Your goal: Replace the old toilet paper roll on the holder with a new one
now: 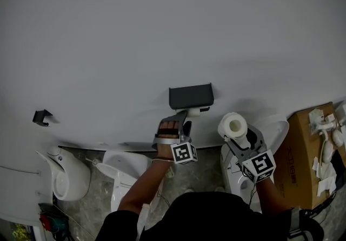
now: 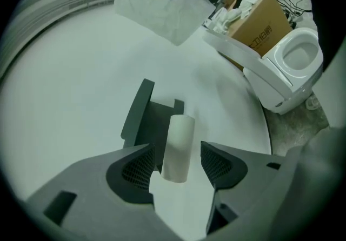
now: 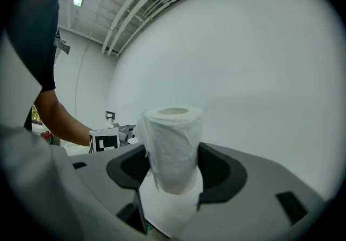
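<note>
A dark holder (image 1: 191, 96) is fixed to the white wall. In the left gripper view, a bare pale tube (image 2: 181, 132) stands in front of the holder (image 2: 141, 118). My left gripper (image 2: 177, 154) is open around the tube, with a gap at each pad. In the head view this gripper (image 1: 178, 122) points at the holder from just below it. A full white toilet paper roll (image 1: 232, 125) sits to the right of the holder, and my right gripper (image 1: 238, 133) is shut on it. The roll (image 3: 173, 142) stands upright between the right gripper's (image 3: 174, 168) pads, a loose sheet hanging down.
A white toilet (image 2: 294, 61) and a cardboard box (image 2: 259, 24) with crumpled paper stand to the right. The box (image 1: 305, 153) is at the right edge in the head view. White fixtures (image 1: 67, 175) stand along the wall at left. A small dark bracket (image 1: 42, 117) is on the wall.
</note>
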